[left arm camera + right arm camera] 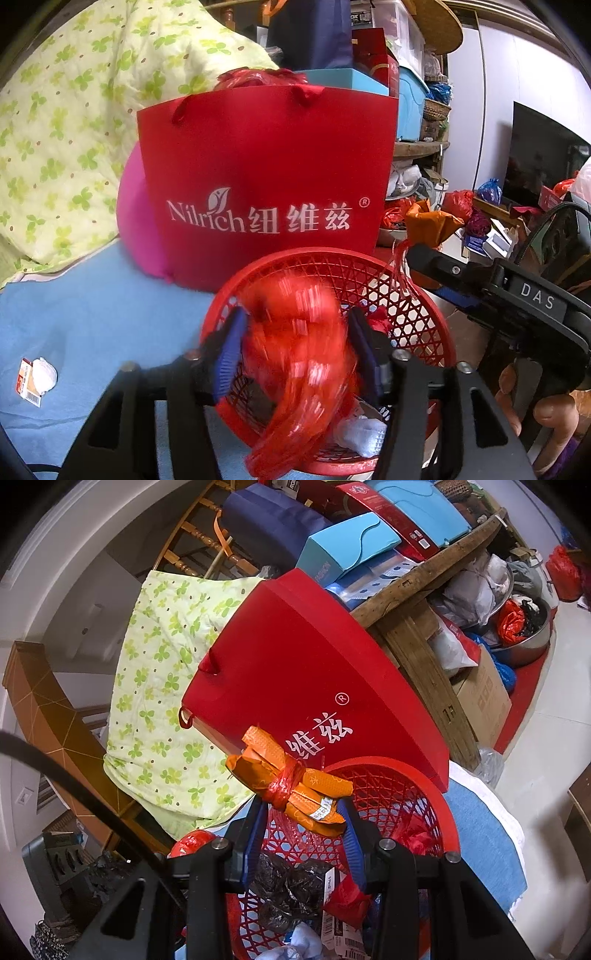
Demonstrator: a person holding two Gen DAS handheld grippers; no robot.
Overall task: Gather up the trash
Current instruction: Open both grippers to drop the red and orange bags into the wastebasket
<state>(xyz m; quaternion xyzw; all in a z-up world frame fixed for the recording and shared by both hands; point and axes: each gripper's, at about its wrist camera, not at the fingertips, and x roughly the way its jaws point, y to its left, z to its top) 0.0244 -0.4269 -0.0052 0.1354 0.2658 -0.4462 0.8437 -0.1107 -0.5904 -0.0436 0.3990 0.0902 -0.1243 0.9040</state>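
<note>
While my left gripper [295, 350] sits over the red basket [417, 295], its jaws stand apart with a red plastic bag [295, 354] between the blue pads [231, 354]. Bag is motion-blurred; can't tell if the pads touch it.

Right gripper [301, 834] has its jaws closed narrow on an orange wrapper bundle [291, 779], tied round the middle with a red plastic strip. Small white label on the bundle, print too small to read. Bundle is held above the basket's far rim, in front of the red paper bag [266, 184].

Readable text:
- Red paper bag: "Nilrich", three Chinese characters, ® mark. It stands on the blue bed sheet [92, 314], just behind the basket.
- Right gripper's body, seen from the left wrist: "DAS".
- Light blue box [347, 542] on the shelf: "FASHION" along its side.

Basket contents from the right wrist: crumpled black plastic [288, 890], a red scrap [351, 901], white barcode tags [343, 941], pale blue tissue.

Loose trash on the sheet near its left edge: crumpled white tissue [44, 374] touching a small barcode-printed wrapper [27, 380], well apart from the basket.

Green clover-print quilt [74, 110] is piled behind.
</note>
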